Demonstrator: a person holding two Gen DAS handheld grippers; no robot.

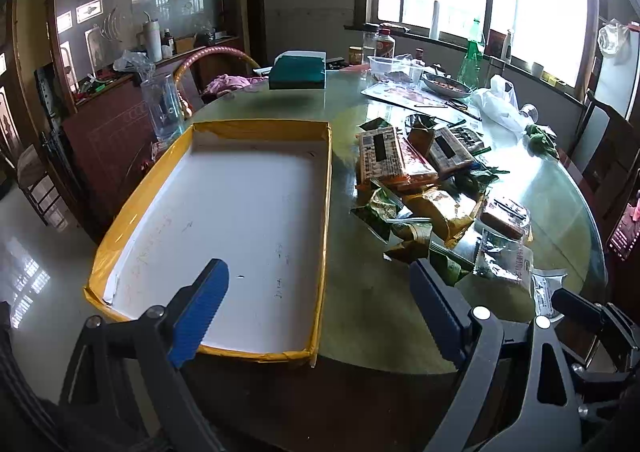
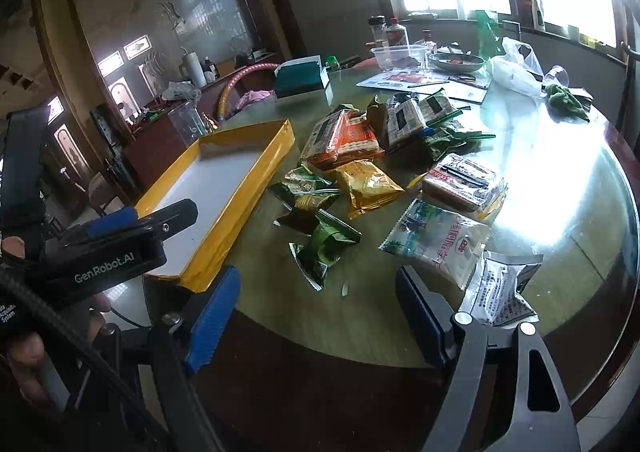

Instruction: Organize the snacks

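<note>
A: Hovering over the near end of the yellow-rimmed tray (image 1: pixel 256 208), the left gripper (image 1: pixel 316 304) has its blue pads spread wide with nothing between them.

B: And the right gripper (image 2: pixel 320 312)?

A: Level, over the near edge of the round glass-topped table (image 2: pixel 360 324), jaws wide apart too, holding nothing. It points at the snack packets (image 2: pixel 360 180).

B: Where do those lie?

A: Heaped on the glass just right of the tray, none inside it. A green packet (image 2: pixel 324 248) lies nearest the right gripper, a white packet (image 2: pixel 436 240) beside it, a gold packet (image 2: pixel 368 184) and an orange packet (image 2: pixel 348 140) farther back.

B: The left gripper from the right camera?

A: Low at the left (image 2: pixel 120 236), over the tray's near corner, a hand (image 2: pixel 20 352) behind it.
</note>
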